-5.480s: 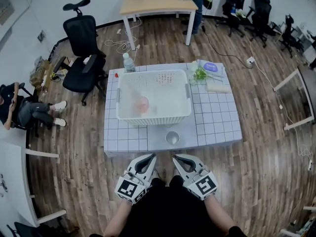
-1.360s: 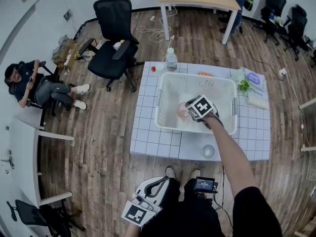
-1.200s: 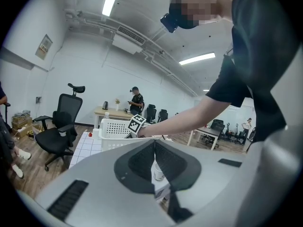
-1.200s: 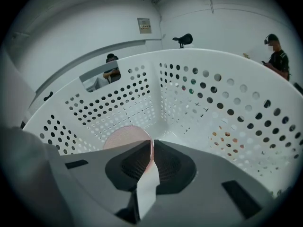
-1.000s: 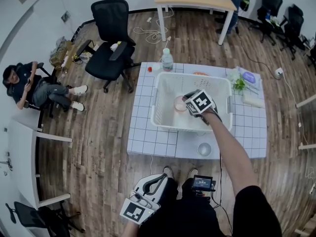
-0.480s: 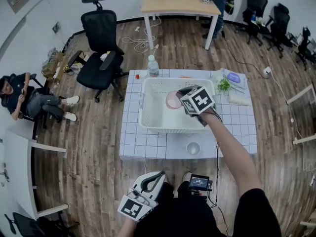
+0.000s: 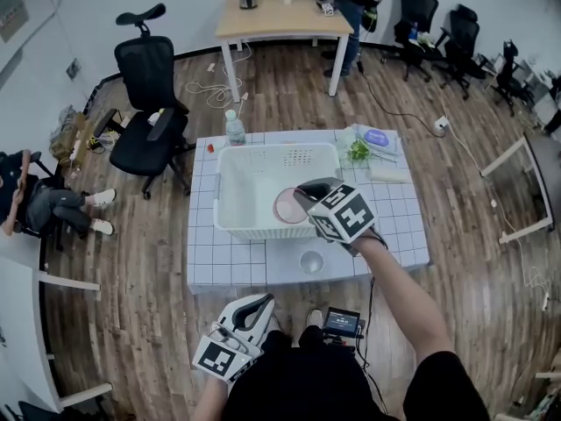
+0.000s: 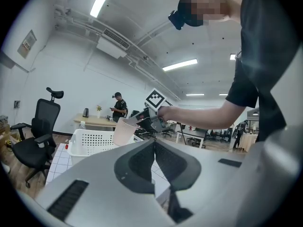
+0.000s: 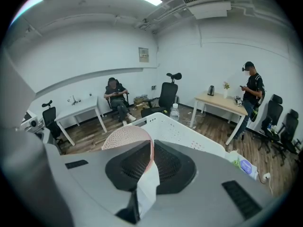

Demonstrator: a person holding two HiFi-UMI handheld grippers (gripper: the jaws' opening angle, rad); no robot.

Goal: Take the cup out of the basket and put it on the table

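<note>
Cup [image 7: 287,206], pink and seen mouth-on in the head view, hangs in the right tool [image 7: 304,200] over the near right part of the white basket [image 7: 230,228], which stands on the tiled counter [image 7: 394,231]. In front of the basket is a strip of bare counter where a small clear vessel [image 7: 311,261] stands. The left tool [image 7: 256,306] is held low by the person's body, well apart from the counter.

In the left gripper view, that tool's jaws are pressed together with nothing between them. Beyond them the cup shows from the side, held at its rim, its base about level with the basket's top edge.

In the right gripper view, the jaws pinch the cup's thin wall at the rim, one inside and one outside, with the basket beyond.

The grasp and lift look done. What remains is to carry the cup past the basket wall, set it upright on bare counter and let go.
</note>
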